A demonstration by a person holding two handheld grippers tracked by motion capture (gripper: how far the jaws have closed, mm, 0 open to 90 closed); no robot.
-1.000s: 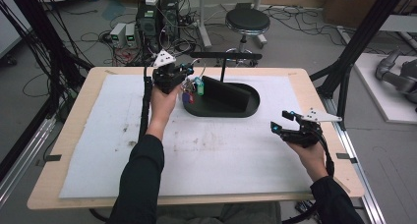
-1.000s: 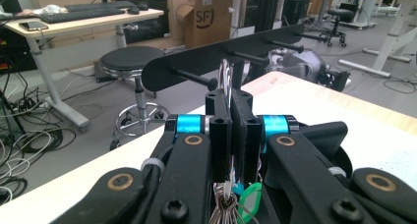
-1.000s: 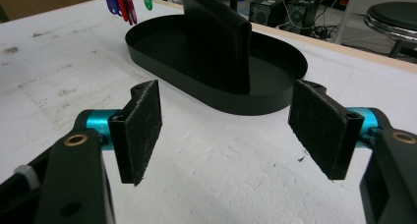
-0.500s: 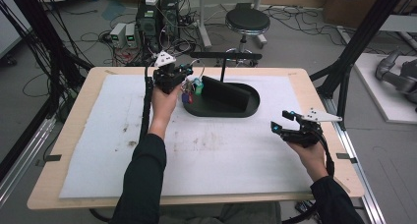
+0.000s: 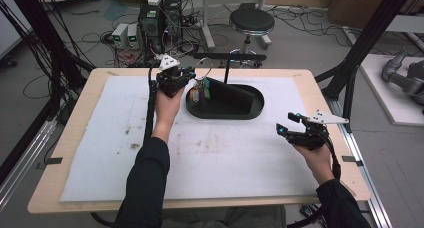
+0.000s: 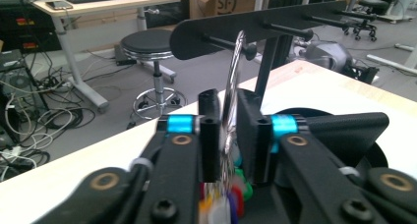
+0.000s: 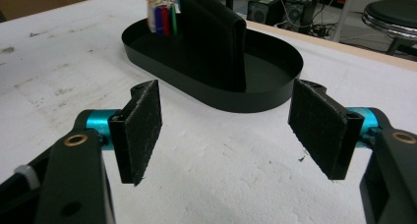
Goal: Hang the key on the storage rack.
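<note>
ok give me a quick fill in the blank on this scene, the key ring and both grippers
1. The metal key ring hangs from a peg of the black ____.
2. The ring passes between the jaws of the ____ gripper.
3. The right gripper hovers with its jaws ____ over the white mat.
4. Coloured tags dangle from the ring over the oval black ____.

Missing words: rack; left; open; tray

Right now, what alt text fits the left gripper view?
The left gripper has a metal key ring between its jaws, which have just been opening; the ring hangs from a peg on a black rack. Colourful key tags dangle below, blurred.
</note>
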